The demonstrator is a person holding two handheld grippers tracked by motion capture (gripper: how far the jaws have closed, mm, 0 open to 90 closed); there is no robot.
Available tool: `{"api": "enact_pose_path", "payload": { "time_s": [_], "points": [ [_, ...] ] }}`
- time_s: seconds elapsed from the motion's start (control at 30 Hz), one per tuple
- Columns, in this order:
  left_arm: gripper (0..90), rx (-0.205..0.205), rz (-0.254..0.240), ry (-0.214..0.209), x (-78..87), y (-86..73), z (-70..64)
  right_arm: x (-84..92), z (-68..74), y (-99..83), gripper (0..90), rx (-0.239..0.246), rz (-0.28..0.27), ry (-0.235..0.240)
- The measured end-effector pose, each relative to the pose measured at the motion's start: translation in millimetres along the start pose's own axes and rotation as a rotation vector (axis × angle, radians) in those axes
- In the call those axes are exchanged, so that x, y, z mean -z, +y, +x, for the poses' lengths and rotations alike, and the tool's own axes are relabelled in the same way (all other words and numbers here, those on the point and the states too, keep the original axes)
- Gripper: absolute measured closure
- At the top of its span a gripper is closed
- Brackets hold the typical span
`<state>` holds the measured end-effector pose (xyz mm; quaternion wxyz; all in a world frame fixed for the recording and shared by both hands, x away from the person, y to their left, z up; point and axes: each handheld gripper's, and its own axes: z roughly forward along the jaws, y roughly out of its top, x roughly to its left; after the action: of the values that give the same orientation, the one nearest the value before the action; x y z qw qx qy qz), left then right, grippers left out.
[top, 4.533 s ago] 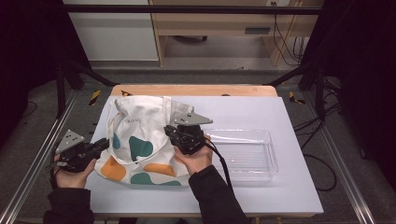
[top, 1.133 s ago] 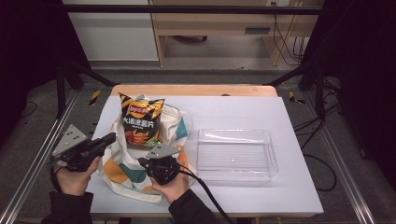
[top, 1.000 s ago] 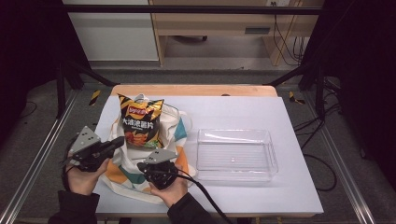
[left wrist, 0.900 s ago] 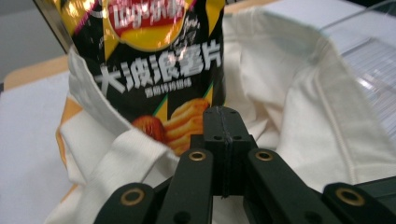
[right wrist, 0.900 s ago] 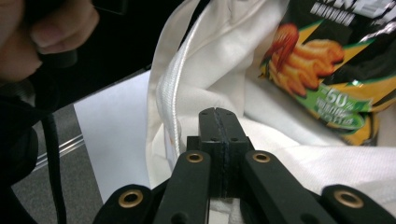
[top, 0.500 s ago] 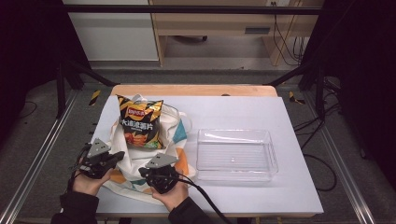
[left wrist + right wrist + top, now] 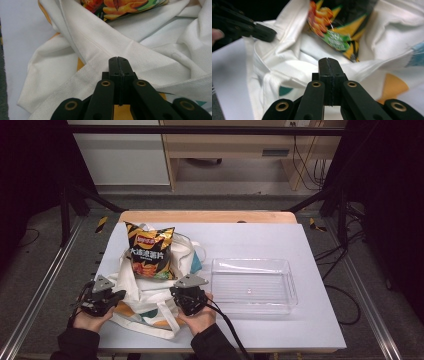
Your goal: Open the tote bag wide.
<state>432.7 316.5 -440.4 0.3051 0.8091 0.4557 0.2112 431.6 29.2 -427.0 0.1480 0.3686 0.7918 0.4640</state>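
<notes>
A white tote bag with orange and green patches lies crumpled at the table's near left. An orange and black chip packet rests on the bag's far end, bared to its bottom edge. My left gripper is low at the bag's left corner, shut, with cloth drawn up to its tip. My right gripper is at the bag's right side, shut on a taut fold at its tip. The right gripper view has the packet ahead and the left gripper at upper left.
An empty clear plastic tray stands right of the bag. The white tabletop has a wooden strip along its far edge. Metal frame rails run down both sides of the table.
Both hands have come back toward the near edge, and the left gripper has sunk to the table. The bag has slid nearer with them. The chip packet has stayed put.
</notes>
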Motion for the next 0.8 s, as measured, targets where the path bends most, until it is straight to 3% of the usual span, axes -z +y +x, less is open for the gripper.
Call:
{"api": "enact_pose_path", "payload": {
  "time_s": [0.1,0.17,0.27,0.43,0.57,0.63,0.8],
  "points": [
    [90.0,0.009,0.008,-0.008,-3.5,-1.6,1.5,-0.5,-7.2,-10.9,90.0,-0.028,0.022,-0.027],
    [90.0,0.004,0.016,-0.005,-4.8,-1.5,0.2,-0.8,-9.4,-16.0,90.0,-0.050,0.024,-0.020],
    [90.0,-0.001,0.017,-0.002,-6.5,-2.6,-0.6,-3.1,-8.8,-20.8,90.0,-0.047,0.031,-0.026],
    [90.0,0.010,-0.023,-0.013,-3.8,-2.0,0.1,-5.9,-8.8,-29.0,90.0,-0.052,0.029,-0.038],
    [90.0,0.059,-0.127,-0.036,9.9,12.7,2.0,-7.6,-10.6,-31.5,90.0,-0.055,0.031,-0.039],
    [90.0,0.051,-0.172,-0.017,15.1,25.8,2.4,-8.5,-10.8,-31.9,90.0,-0.059,0.033,-0.038],
    [90.0,0.035,-0.176,0.000,1.0,45.7,7.6,-9.9,-9.1,-34.6,90.0,-0.034,0.034,-0.051]
  ]
}}
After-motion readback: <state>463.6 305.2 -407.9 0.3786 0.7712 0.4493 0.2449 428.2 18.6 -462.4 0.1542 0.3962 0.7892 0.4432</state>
